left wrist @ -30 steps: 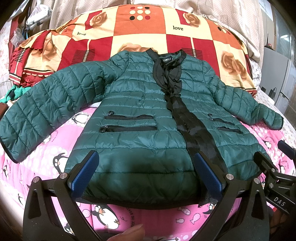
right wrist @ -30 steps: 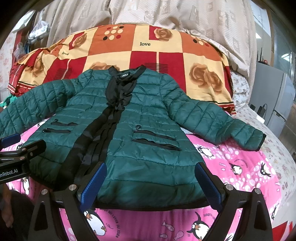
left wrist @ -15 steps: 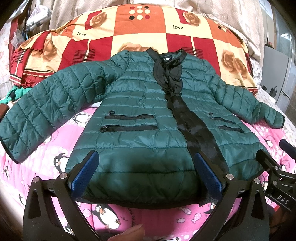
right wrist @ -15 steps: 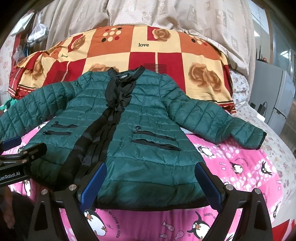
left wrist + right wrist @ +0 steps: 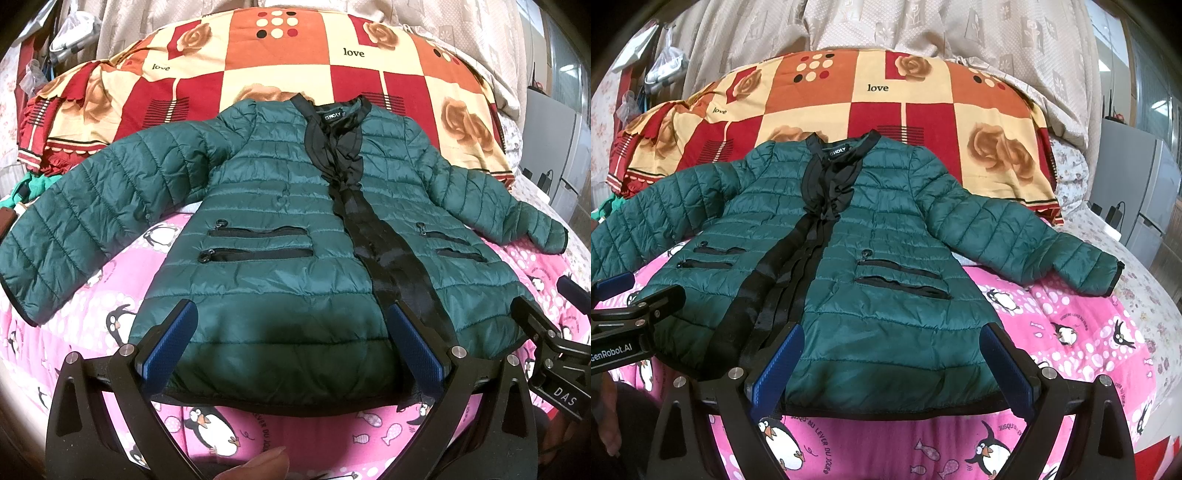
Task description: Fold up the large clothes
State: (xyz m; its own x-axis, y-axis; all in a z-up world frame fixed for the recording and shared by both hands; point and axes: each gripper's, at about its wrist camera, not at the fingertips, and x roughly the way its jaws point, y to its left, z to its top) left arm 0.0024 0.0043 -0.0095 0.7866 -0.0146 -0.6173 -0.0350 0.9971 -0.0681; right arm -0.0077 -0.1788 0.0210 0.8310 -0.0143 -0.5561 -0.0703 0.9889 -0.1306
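A dark green quilted jacket (image 5: 266,229) (image 5: 886,258) with a black front band lies flat, front side up, on a bed, both sleeves spread out sideways. My left gripper (image 5: 291,345) hovers open over the hem of the jacket's left half, blue pads wide apart. Over the hem of the right half my right gripper (image 5: 892,362) is open too. Neither holds any cloth. Each gripper shows at the edge of the other's view.
The jacket rests on a pink penguin-print quilt (image 5: 110,295) (image 5: 1071,325). A red and orange checked blanket (image 5: 295,66) (image 5: 923,110) is heaped behind the collar. Beige curtains hang at the back; a grey cabinet (image 5: 1145,184) stands at the right.
Both grippers have drifted back slightly from the jacket; the views widen a little. The jacket has not moved and both grippers stay open.
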